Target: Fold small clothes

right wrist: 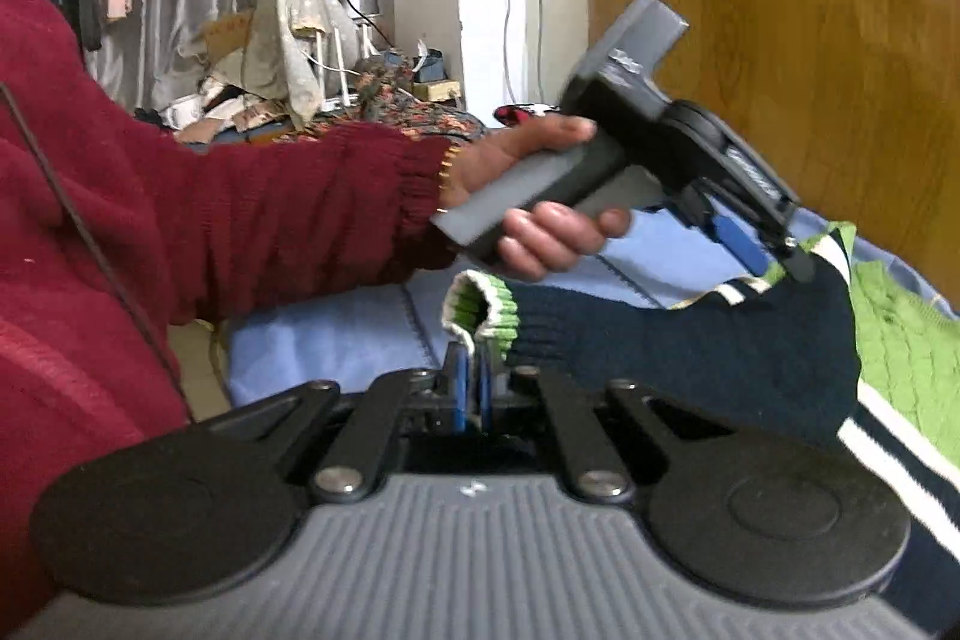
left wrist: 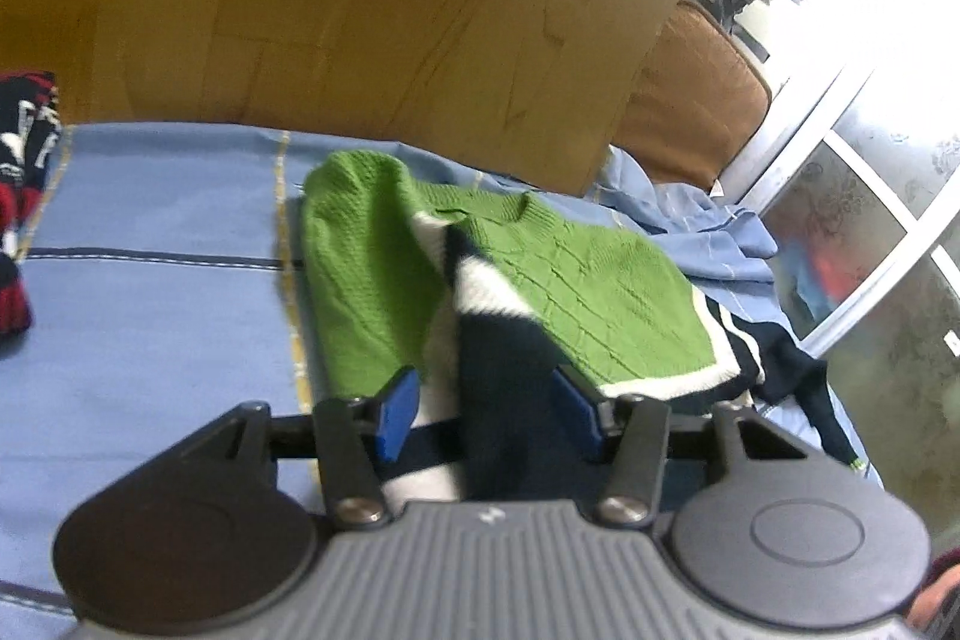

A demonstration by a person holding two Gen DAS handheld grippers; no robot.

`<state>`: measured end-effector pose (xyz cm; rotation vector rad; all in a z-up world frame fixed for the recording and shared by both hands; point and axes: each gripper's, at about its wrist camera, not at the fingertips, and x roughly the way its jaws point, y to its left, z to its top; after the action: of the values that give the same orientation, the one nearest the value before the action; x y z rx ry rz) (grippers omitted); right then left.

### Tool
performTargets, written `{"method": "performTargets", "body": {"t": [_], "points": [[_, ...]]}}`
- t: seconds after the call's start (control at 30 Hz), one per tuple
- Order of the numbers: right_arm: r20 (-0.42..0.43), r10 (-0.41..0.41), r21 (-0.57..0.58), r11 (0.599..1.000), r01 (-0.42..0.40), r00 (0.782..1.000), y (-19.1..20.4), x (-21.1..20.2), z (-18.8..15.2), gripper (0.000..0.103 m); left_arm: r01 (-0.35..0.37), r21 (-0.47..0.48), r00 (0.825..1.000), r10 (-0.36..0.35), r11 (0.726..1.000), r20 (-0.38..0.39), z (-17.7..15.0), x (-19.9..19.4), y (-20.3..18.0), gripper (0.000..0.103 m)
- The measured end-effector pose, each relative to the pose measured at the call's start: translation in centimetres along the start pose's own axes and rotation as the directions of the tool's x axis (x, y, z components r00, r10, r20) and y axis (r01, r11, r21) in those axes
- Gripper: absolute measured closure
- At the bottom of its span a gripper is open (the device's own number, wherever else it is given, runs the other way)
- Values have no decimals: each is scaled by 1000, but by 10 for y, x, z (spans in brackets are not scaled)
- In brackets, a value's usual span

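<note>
Your right claw [right wrist: 470,388] is clamped on the sweater's navy sleeve [right wrist: 660,340] by its cuff, your left claw [left wrist: 489,415] stands apart over the green sweater [left wrist: 480,280] on the bed [left wrist: 150,220], so that sleeve's fold is unfinished.

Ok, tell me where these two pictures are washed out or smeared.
Left wrist view: the window at upper right is blown out to white, and the green sweater is slightly soft. Right wrist view: the other claw and the hand holding it are motion-blurred; the wooden headboard bends at the fisheye edge.
</note>
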<state>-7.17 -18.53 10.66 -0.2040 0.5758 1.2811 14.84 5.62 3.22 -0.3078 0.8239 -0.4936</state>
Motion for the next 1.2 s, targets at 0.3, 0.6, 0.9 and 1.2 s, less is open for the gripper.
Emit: {"method": "performTargets", "body": {"t": [0.3, 0.6, 0.9, 1.2], "points": [[-174, 83, 62, 995, -73, 981, 1, 21, -33, 93, -148, 36, 989, 148, 988, -11, 3, 42, -7, 88], [129, -184, 404, 907, 118, 974, -65, -72, -42, 79, -206, 12, 970, 203, 978, 132, -14, -11, -21, 59], [23, -767, 813, 388, 435, 642, -108, -201, -129, 76, -66, 75, 987, 54, 995, 151, -16, -13, -58, 60], [31, -777, 991, 105, 81, 628, -134, -231, -182, 57, -108, 100, 992, 101, 989, 70, -32, 40, -60, 59]]}}
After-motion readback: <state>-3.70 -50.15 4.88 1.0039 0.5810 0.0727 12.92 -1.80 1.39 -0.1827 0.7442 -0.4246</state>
